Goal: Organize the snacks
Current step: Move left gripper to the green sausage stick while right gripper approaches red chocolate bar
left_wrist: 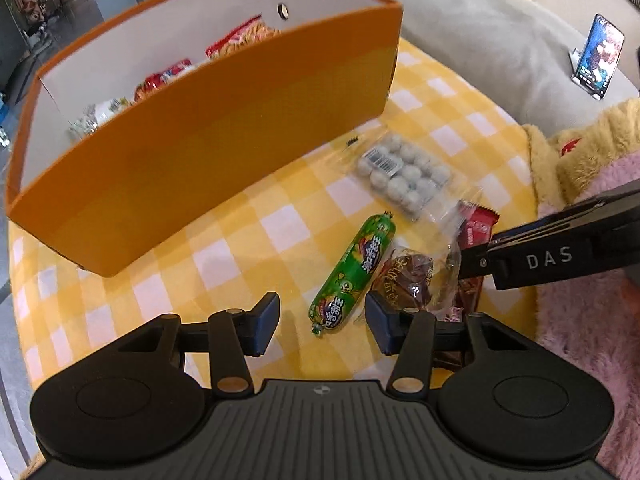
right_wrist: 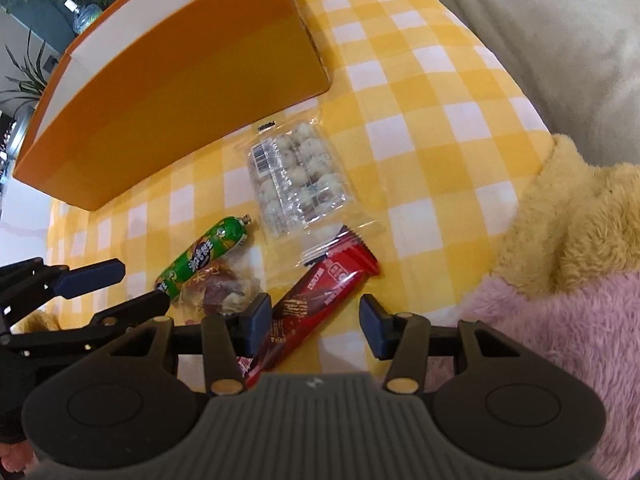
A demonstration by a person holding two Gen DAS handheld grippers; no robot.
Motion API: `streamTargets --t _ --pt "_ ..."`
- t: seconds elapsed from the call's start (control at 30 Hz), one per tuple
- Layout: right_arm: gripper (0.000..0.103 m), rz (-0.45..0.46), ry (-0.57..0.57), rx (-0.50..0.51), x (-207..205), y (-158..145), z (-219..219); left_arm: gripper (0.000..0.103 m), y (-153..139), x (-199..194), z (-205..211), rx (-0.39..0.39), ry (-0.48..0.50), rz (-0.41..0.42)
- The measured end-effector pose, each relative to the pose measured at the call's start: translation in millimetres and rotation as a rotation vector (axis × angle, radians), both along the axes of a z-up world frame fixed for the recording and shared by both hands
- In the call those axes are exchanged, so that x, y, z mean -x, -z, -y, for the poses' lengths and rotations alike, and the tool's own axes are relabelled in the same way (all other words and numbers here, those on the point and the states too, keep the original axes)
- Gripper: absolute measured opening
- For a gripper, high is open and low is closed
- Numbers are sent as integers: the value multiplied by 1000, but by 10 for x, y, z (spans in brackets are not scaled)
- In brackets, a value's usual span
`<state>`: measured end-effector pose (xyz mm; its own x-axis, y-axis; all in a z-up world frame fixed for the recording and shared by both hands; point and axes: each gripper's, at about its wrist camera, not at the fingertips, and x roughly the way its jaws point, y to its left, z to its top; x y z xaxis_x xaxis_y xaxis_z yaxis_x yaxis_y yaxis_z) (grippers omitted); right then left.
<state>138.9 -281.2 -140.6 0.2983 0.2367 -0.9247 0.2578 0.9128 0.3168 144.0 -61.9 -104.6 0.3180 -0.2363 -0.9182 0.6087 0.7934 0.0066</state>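
Note:
A green sausage stick (left_wrist: 352, 272) lies on the yellow checked cloth (left_wrist: 256, 240). Its near end sits between the pads of my left gripper (left_wrist: 322, 320), which is open and touches nothing. Beside it rest a brown pastry in clear wrap (left_wrist: 412, 280) and a clear pack of white balls (left_wrist: 404, 176). My right gripper (right_wrist: 316, 320) stands open astride a red wafer bar (right_wrist: 320, 292); the bar lies near its left pad, clear of the right one. The orange box (left_wrist: 200, 160) behind holds red snack packets (left_wrist: 240, 40). In the right wrist view my left gripper (right_wrist: 142, 286) reaches in at the sausage (right_wrist: 208, 252).
A phone on a stand (left_wrist: 598, 64) sits on the grey sofa at the far right. Yellow plush (right_wrist: 568, 208) and pink plush (right_wrist: 560, 340) press against the cloth's right edge. The orange box (right_wrist: 180, 80) walls off the far side.

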Motion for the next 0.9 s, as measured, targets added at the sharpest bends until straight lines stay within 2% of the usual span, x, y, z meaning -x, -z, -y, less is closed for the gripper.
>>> streamTargets --t 0.2,0.4,0.5,0.57,0.77,0.83,0.9 --pt "48 32 -38 42 -62 -1 -91 55 104 -104 -18 17 -8 -16" --pt "41 62 -104 108 -85 -12 -206 49 205 -97 69 20 23 -28" --pt "35 76 -126 135 -86 -16 -229 36 215 -68 113 4 29 3" --pt "32 78 -133 138 -78 -25 -222 35 211 -84 97 9 15 -8" --pt "28 99 -219 183 -99 -69 -267 33 188 -125 -76 8 -133 -83" --pt "28 124 -286 158 -97 -96 -321 33 179 -144 -166 -2 -227 -131" --pt "22 146 -337 130 -101 -121 -366 33 180 -155 -274 12 -319 -189"
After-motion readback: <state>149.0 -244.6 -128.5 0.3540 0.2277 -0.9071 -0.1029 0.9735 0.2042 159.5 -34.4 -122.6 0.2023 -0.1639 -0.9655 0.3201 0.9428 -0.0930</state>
